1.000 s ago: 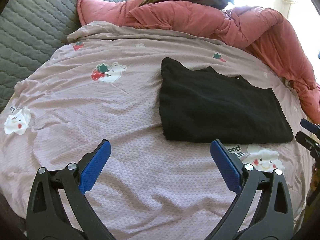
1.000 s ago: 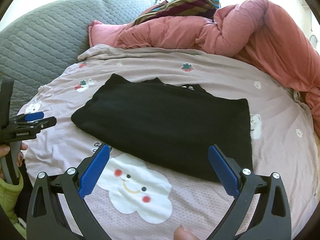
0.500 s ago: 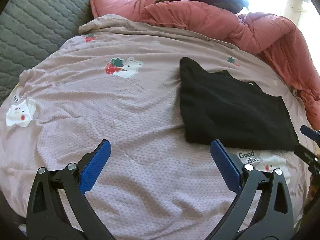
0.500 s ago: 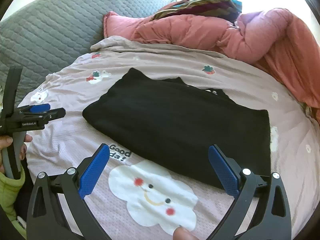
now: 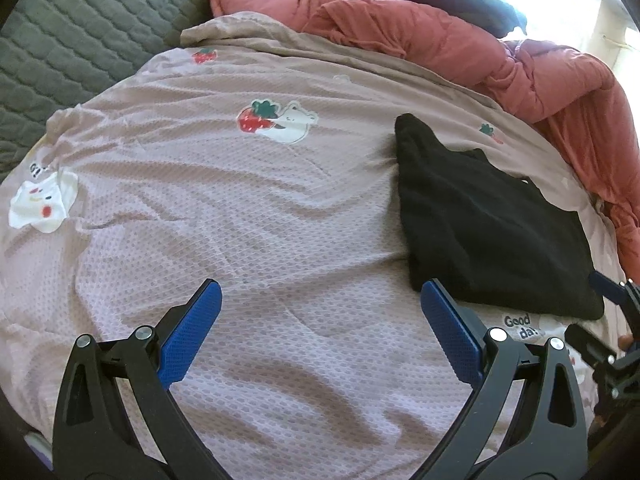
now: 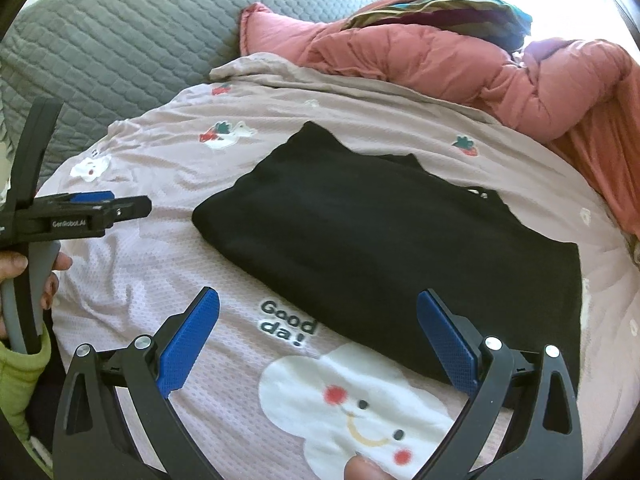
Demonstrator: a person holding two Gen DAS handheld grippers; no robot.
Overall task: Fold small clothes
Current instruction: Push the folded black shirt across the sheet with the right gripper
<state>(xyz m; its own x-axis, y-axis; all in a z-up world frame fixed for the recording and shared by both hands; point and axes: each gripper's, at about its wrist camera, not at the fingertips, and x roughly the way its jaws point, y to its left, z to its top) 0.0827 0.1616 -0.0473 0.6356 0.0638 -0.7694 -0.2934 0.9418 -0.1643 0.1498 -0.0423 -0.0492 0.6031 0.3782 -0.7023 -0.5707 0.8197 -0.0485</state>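
Note:
A black garment point(image 6: 392, 248) lies folded flat in a rough rectangle on the pink printed bedsheet point(image 6: 168, 264). In the left wrist view the black garment point(image 5: 484, 224) sits to the right. My left gripper point(image 5: 320, 292) hovers open over bare sheet, its right finger close to the garment's near corner. My right gripper point(image 6: 318, 300) is open just above the garment's near edge, nothing between its blue pads. The left gripper point(image 6: 120, 206) also shows from the side at the left of the right wrist view, held by a hand in a green sleeve.
A crumpled salmon-pink duvet point(image 5: 500, 52) is heaped along the far and right side of the bed, with a striped dark cloth point(image 6: 440, 12) on top. A grey quilted headboard point(image 6: 132, 40) rises at the far left. A white cloud print point(image 6: 360, 400) lies under my right gripper.
Both grippers have drifted left and back from the garment, so it now sits further right in each view. Both stay open. The garment has not moved.

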